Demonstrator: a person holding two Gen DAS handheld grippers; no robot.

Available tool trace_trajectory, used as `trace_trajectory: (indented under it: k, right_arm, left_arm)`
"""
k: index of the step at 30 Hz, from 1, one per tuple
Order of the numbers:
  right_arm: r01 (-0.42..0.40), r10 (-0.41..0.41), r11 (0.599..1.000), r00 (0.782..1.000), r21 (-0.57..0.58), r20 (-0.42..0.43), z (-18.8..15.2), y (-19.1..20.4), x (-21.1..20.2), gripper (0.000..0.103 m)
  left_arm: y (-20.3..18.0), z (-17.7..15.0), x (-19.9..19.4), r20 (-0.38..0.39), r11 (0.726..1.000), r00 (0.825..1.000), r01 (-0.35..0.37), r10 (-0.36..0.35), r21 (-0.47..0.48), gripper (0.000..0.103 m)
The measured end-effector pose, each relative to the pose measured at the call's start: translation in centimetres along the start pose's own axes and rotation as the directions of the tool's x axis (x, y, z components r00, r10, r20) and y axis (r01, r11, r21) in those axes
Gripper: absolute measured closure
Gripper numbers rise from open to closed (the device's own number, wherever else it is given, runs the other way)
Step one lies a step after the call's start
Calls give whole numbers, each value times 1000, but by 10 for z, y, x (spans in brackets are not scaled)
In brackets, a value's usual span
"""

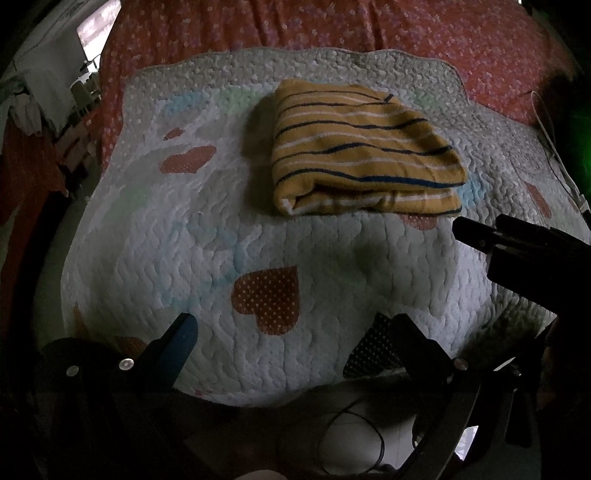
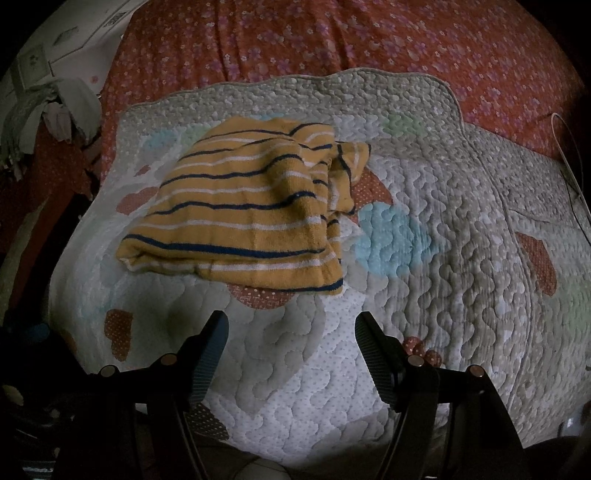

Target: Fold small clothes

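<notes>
A quilt [image 1: 303, 251] with hearts fills mid-frame on a red floral sheet [image 1: 258, 26]; a white cable [image 1: 546, 125] lies at right.

Quilted mat [image 1: 295, 258] on floral bed [image 1: 443, 44]

A: Where's your folded garment [image 1: 364, 147] sitting?

B: On the quilt [image 1: 184, 240], upper centre of your left view; the quilt lies on the bedsheet [image 1: 295, 26]. Your left gripper [image 1: 284, 332] is bottom centre, your right gripper [image 2: 291, 332] at the right edge, both well short of it.
</notes>
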State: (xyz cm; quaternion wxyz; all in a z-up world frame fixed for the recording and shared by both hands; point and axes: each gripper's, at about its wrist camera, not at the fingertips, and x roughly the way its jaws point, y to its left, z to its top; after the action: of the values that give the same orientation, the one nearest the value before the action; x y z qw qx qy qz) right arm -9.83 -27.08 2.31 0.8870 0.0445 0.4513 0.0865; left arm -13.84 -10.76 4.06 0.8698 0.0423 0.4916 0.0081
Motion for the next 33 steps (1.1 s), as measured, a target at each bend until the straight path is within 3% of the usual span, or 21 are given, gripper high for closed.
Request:
trace_trajectory:
  k: [33]
  right_arm:
    - [14, -14, 1000, 1000, -10, -7, -2, 1, 2, 26]
  left_arm:
    - [10, -2, 13, -61, 998, 998, 25, -29, -61, 0]
